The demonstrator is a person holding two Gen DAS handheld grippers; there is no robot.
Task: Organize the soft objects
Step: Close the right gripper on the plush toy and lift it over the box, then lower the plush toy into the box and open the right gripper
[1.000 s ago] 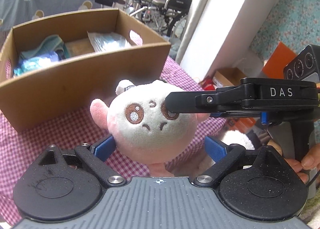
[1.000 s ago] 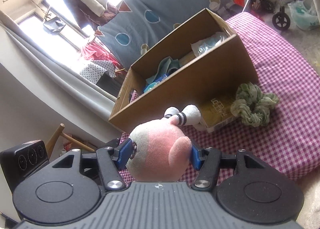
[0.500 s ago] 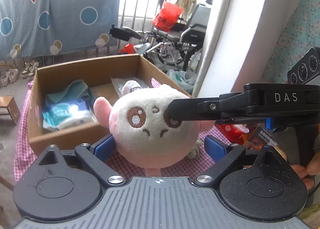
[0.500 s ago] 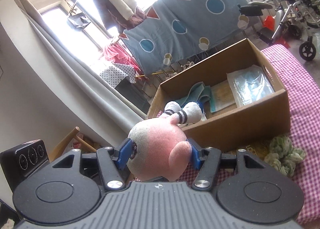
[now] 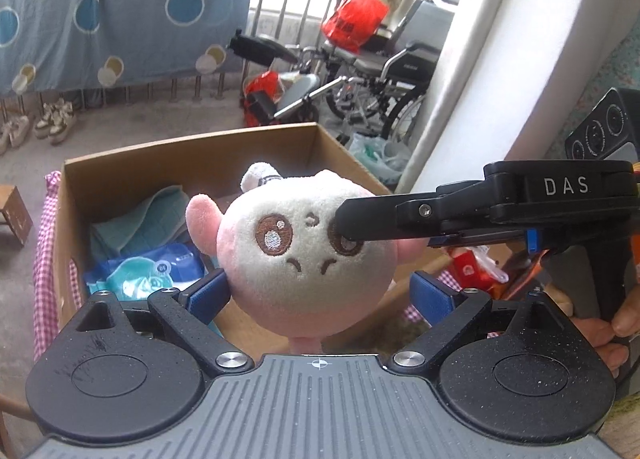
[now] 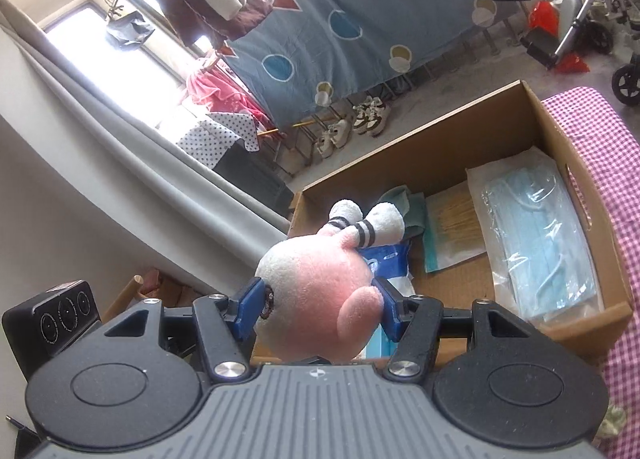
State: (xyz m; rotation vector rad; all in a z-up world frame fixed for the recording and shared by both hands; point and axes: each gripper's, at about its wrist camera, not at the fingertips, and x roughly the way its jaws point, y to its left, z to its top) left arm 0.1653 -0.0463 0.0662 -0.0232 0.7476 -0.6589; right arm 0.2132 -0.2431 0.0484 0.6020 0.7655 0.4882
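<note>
**Plush toy held over an open cardboard box**

One round plush [image 6: 316,295], fuzzy and soft, is white on the face and pink at the back, with stitched brown eyes, a small pink ear at the side and two white stubs ringed with dark bands on top. The right gripper [image 6: 318,309] has it clamped: its two blue pads press into opposite sides of the head, the jaws about half open around it. From the left camera, one black jaw arm of that gripper lies across the plush's [image 5: 304,255] face over one eye. The left gripper [image 5: 320,293] sits just below the toy, jaws wide; its blue pads flank the plush, and I cannot tell whether they touch it.

The plush hangs above one brown cardboard box [image 6: 576,183] on a pink gingham counter [image 6: 608,131]. Inside lie a clear crinkly pack of blue masks [image 6: 540,243], a folded teal cloth [image 5: 148,219] and a blue-and-white packet [image 5: 148,275].
</note>
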